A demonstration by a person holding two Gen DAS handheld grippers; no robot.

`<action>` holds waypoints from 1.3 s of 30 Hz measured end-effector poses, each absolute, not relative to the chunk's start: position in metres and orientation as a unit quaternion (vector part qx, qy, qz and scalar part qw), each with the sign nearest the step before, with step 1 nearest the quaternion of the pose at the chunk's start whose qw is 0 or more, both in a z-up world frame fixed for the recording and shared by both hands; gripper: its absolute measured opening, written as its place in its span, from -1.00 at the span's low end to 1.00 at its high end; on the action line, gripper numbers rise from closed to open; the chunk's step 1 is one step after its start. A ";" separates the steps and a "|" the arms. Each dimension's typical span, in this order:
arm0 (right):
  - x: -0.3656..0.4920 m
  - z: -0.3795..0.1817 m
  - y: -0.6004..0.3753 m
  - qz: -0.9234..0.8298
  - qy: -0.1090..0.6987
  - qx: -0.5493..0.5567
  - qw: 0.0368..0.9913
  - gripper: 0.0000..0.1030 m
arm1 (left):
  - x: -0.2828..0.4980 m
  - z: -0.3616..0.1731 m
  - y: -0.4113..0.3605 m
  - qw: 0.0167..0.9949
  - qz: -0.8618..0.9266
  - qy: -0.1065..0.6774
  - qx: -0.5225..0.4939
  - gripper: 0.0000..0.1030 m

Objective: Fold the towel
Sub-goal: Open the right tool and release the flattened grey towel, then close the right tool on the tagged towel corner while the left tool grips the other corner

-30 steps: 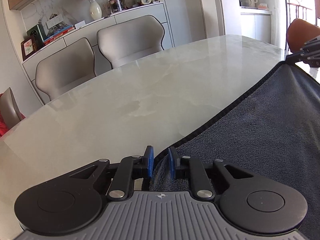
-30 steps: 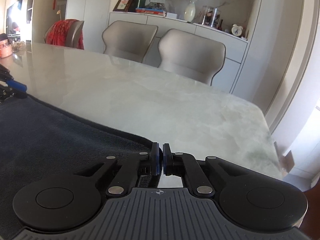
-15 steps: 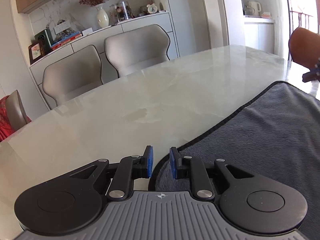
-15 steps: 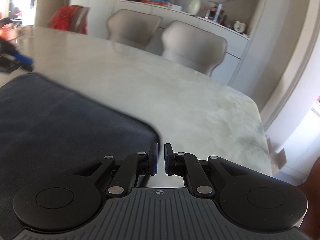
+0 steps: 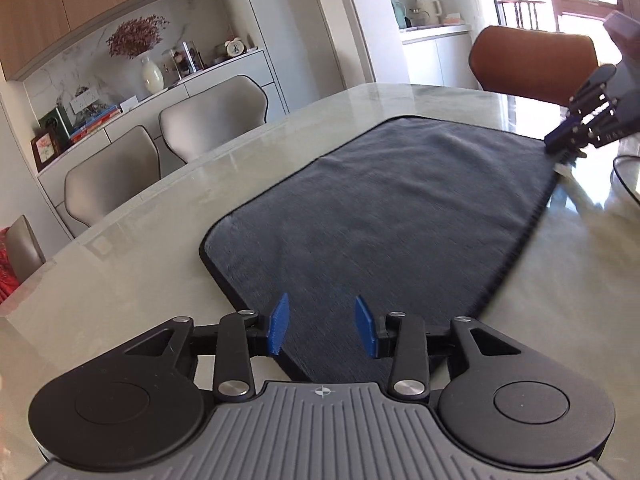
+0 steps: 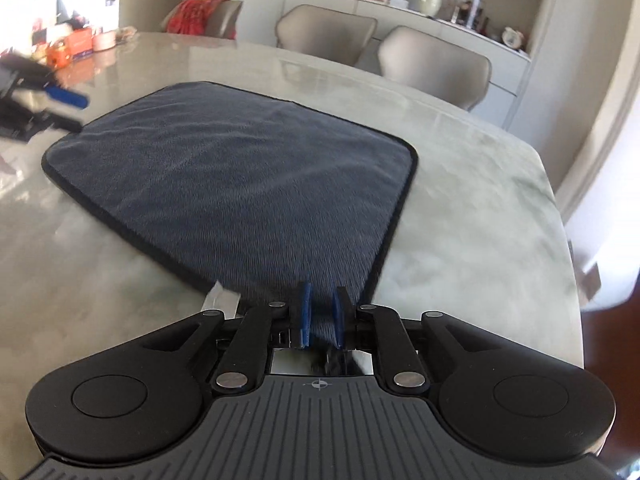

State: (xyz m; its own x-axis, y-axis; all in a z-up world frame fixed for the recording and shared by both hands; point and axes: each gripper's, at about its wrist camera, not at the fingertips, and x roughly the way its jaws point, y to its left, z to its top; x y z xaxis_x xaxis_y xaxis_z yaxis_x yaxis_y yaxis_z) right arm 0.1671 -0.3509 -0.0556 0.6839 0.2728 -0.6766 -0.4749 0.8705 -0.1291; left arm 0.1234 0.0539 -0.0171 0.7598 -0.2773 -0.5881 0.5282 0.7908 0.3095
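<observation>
A dark grey towel [image 5: 380, 208] with a black hem lies flat on the marble table [image 5: 140, 280]. My left gripper [image 5: 321, 308] hovers over its near left corner with its jaws opening; the blue pads stand well apart and touch nothing. From the right wrist, the same towel [image 6: 240, 168] stretches ahead. My right gripper [image 6: 323, 292] is at the near right corner, its jaws opening slightly, with towel cloth in the narrow gap between the pads. Each gripper shows in the other's view: the right gripper [image 5: 560, 142] at the towel's far right, the left gripper [image 6: 74, 111] at its left edge.
Two grey chairs [image 5: 212, 120] stand behind the table before a sideboard with a vase [image 5: 152, 74]. A brown chair [image 5: 532, 64] is at the right end. Small items [image 6: 76, 42] sit at the table's far left. The table edge [image 6: 560, 220] runs close on the right.
Both grippers have let go of the towel's corners and drawn back, so the whole towel now lies ahead of them. The left jaws have spread wide; the right jaws have parted a little.
</observation>
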 end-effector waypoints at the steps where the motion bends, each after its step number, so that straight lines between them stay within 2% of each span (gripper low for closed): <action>1: 0.163 -0.055 -0.352 0.202 0.337 -0.151 0.907 -0.74 | 0.117 -0.017 0.053 0.908 -0.220 0.263 0.239 -0.17; 2: 0.160 -0.056 -0.353 0.200 0.336 -0.154 0.907 -0.71 | 0.115 -0.017 0.054 0.909 -0.220 0.261 0.241 -0.16; 4: 0.152 -0.055 -0.351 0.190 0.341 -0.169 0.905 -0.42 | 0.108 -0.017 0.055 0.912 -0.214 0.259 0.236 -0.07; 5: 0.149 -0.056 -0.352 0.186 0.338 -0.173 0.906 -0.38 | 0.106 -0.017 0.056 0.912 -0.215 0.262 0.233 -0.07; 9: 0.136 -0.055 -0.355 0.178 0.321 -0.189 0.911 -0.31 | 0.099 -0.020 0.055 0.911 -0.215 0.268 0.229 -0.07; 13: 0.133 -0.056 -0.360 0.174 0.313 -0.187 0.915 -0.06 | 0.096 -0.027 0.052 0.908 -0.209 0.275 0.237 -0.07; 17: 0.135 -0.059 -0.367 0.176 0.318 -0.172 0.916 -0.01 | 0.093 -0.030 0.049 0.906 -0.209 0.272 0.248 -0.04; 19: 0.137 -0.060 -0.368 0.174 0.320 -0.164 0.917 0.10 | 0.093 -0.030 0.045 0.903 -0.210 0.270 0.259 -0.01; 22: 0.140 -0.062 -0.368 0.177 0.323 -0.161 0.916 0.17 | 0.093 -0.031 0.041 0.900 -0.209 0.265 0.276 0.12; 24: 0.141 -0.063 -0.368 0.177 0.323 -0.157 0.917 0.23 | 0.091 -0.033 0.038 0.899 -0.209 0.259 0.286 0.14; 26: 0.140 -0.064 -0.370 0.175 0.322 -0.153 0.918 0.34 | 0.088 -0.035 0.035 0.898 -0.208 0.247 0.300 0.17; 28: 0.138 -0.065 -0.371 0.178 0.322 -0.150 0.917 0.66 | 0.086 -0.037 0.033 0.899 -0.200 0.239 0.309 0.31; 29: 0.137 -0.067 -0.371 0.178 0.321 -0.150 0.918 0.71 | 0.087 -0.038 0.033 0.901 -0.196 0.240 0.304 0.34; 33: 0.134 -0.069 -0.371 0.182 0.314 -0.146 0.920 0.72 | 0.094 -0.036 0.036 0.907 -0.189 0.256 0.276 0.51; 36: 0.134 -0.071 -0.370 0.185 0.309 -0.142 0.922 0.70 | 0.096 -0.035 0.039 0.908 -0.191 0.262 0.266 0.53; 38: 0.135 -0.072 -0.371 0.189 0.308 -0.134 0.923 0.61 | 0.095 -0.035 0.039 0.908 -0.189 0.260 0.268 0.54; 39: 0.136 -0.072 -0.371 0.194 0.308 -0.129 0.923 0.49 | 0.094 -0.036 0.038 0.909 -0.187 0.256 0.271 0.55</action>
